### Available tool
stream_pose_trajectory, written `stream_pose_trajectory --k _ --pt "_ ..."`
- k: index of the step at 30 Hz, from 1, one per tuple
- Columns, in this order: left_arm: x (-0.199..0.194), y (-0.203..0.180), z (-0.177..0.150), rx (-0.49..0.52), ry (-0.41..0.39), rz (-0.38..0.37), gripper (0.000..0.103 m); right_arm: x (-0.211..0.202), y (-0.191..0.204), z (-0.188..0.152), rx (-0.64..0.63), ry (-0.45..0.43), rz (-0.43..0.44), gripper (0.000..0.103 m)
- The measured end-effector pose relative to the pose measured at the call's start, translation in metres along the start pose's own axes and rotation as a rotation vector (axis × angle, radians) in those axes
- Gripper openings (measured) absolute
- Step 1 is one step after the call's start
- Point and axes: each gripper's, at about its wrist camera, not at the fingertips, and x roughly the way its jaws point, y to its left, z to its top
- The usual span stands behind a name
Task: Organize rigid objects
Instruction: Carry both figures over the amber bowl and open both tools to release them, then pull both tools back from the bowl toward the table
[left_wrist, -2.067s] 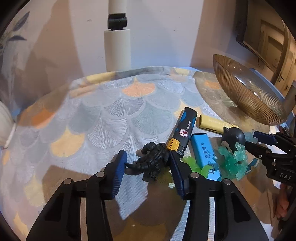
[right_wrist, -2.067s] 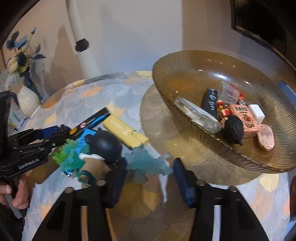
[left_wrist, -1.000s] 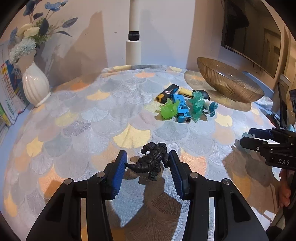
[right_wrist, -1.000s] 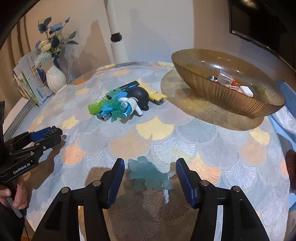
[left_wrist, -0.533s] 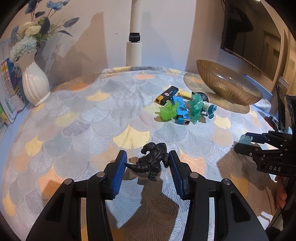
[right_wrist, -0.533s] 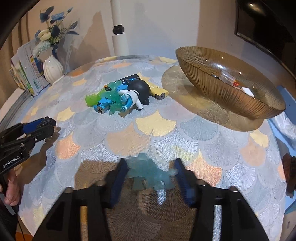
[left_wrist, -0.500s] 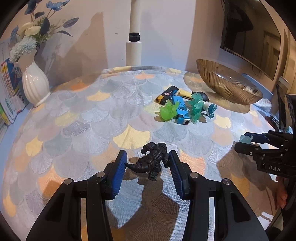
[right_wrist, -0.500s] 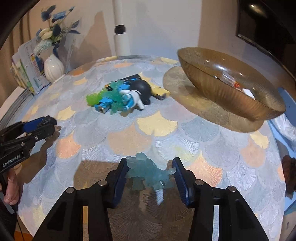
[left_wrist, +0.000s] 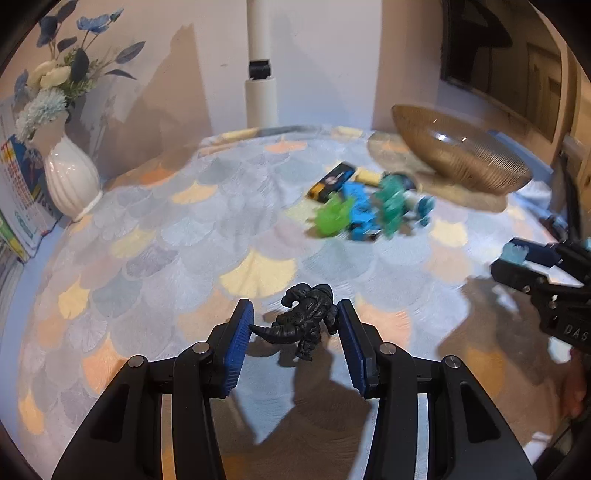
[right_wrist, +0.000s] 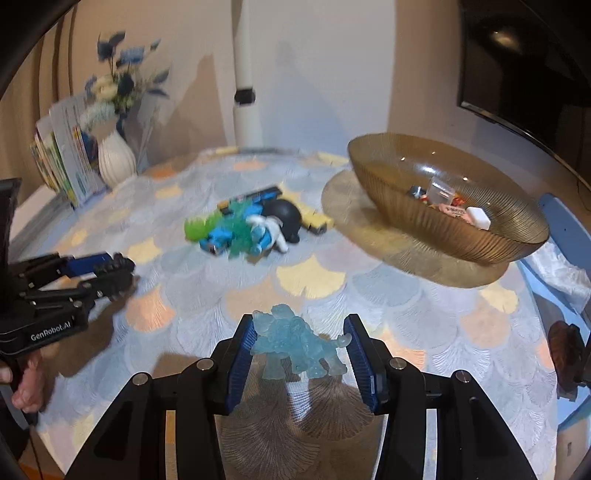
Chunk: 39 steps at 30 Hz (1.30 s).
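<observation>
The jaws of the left gripper (left_wrist: 293, 332) are clamped on a black dinosaur toy (left_wrist: 304, 325), held above the tabletop (left_wrist: 155, 258). The jaws of the right gripper (right_wrist: 301, 345) pinch a pale blue dinosaur toy (right_wrist: 295, 341), near the amber bowl (right_wrist: 461, 243) and toy pile (right_wrist: 251, 225).

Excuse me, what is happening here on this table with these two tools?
A person holds a gripper in each hand above a table with a scale-patterned cloth. The left gripper is shut on a small black monster figure; the right gripper is shut on a translucent pale blue monster figure. More toys and lighters lie in a pile mid-table. Beside it, an amber ribbed glass bowl already holds several small items.
</observation>
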Motion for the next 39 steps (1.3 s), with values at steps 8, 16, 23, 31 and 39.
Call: stream_pose_trajectory --k 8,16,23,31,39 --pt "-0.034 -0.036 0.056 0.012 -0.093 -0.124 0.043 -0.066 -0.069 0.031 0.225 -0.170 0.045 0.048" --pt "-0.029 -0.098 0.152 0.038 -0.143 -0.293 0.043 -0.090 -0.156 0.073 0.426 -0.215 -0.072 0.048" --pt "0.033 -0.161 0.176 0.067 -0.047 -0.338 0.063 -0.030 -0.177 0.097 0.435 -0.058 -0.096 0.053" --pt "0.021 -0.138 0.170 0.061 -0.095 -0.285 0.074 -0.049 -0.165 0.077 0.426 -0.092 -0.055 0.058" --pt "-0.049 -0.061 0.110 -0.013 -0.160 -0.204 0.087 -0.006 -0.046 0.026 0.200 0.125 0.101 0.084"
